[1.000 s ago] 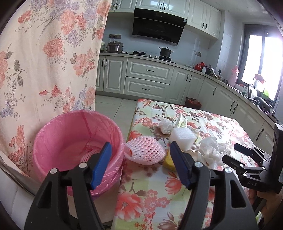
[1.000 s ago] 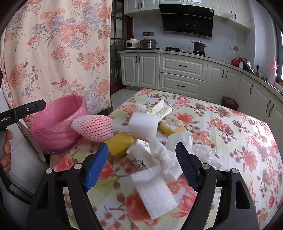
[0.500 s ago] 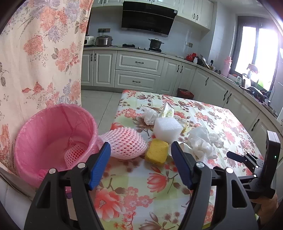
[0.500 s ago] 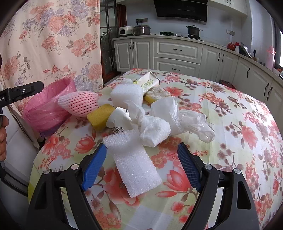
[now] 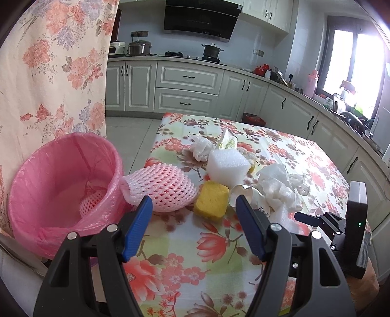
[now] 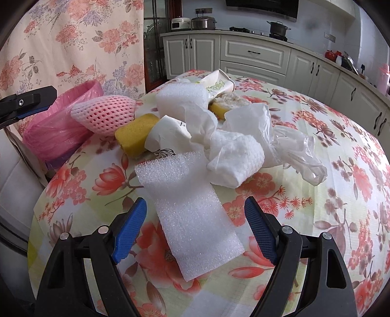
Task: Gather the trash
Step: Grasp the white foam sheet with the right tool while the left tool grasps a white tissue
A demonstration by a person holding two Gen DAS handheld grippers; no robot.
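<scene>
Trash lies heaped on the flowered surface (image 6: pixel 316 151) beside the pink bin (image 5: pixel 61 185). The right gripper (image 6: pixel 195 214) has its fingers (image 6: pixel 130 229) spread wide and empty, straddling the near end of the foam sheet (image 6: pixel 190 207) without touching it. The left gripper (image 5: pixel 193 209) is likewise spread and empty, facing the pink net sleeve (image 5: pixel 160 187) and yellow sponge (image 5: pixel 212 200) just beside the bin. Likely next: lower and pinch the sheet.

Floral curtain (image 5: pixel 56 73) fills left of frame. Black range hood (image 5: pixel 202 18) top centre; pot (image 5: pixel 211 51) on stove beneath. White cabinets (image 5: pixel 187 90) across background. Bright window (image 5: pixel 353 56) upper right. Table (image 6: pixel 329 195) under floral cloth.
</scene>
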